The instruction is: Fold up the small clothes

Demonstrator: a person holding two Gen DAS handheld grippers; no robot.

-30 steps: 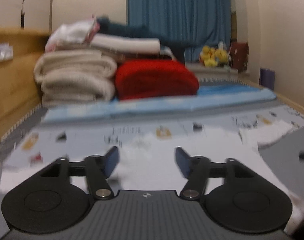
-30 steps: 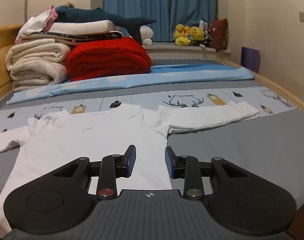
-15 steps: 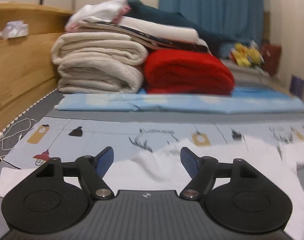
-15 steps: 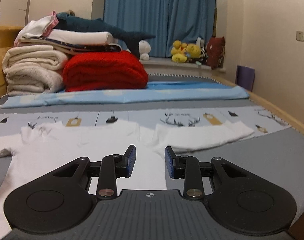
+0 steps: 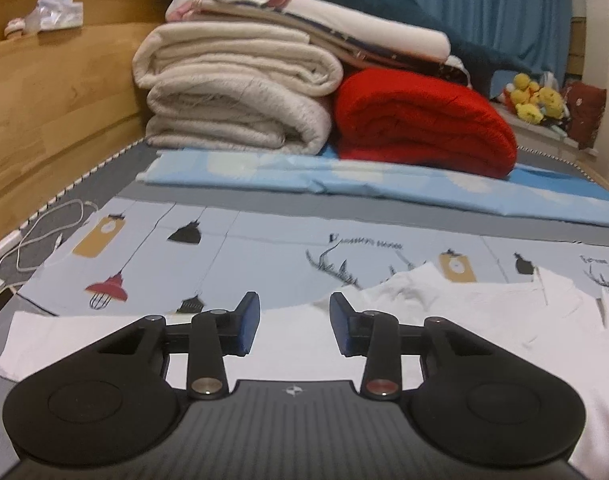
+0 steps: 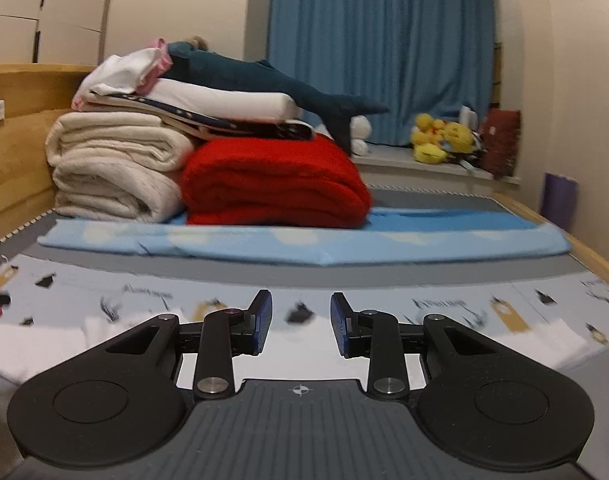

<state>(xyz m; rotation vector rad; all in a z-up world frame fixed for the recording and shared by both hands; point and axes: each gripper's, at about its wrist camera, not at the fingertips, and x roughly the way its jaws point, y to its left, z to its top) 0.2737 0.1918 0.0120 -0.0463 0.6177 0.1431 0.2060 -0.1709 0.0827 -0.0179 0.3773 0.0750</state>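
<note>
White shirt (image 5: pixel 444 320) spread flat on printed sheet (image 5: pixel 264 248). Left gripper (image 5: pixel 294 326) over its sleeve, jaws closing, nothing pinched yet. Right gripper (image 6: pixel 300 322) parted, empty.

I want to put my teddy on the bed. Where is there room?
The printed sheet is bare between the white shirt and the folded blue sheet. Grey bedding beyond the print is free too. It is crowded at the back, with the cream blankets and red blanket, and a white cable by the left edge.
</note>
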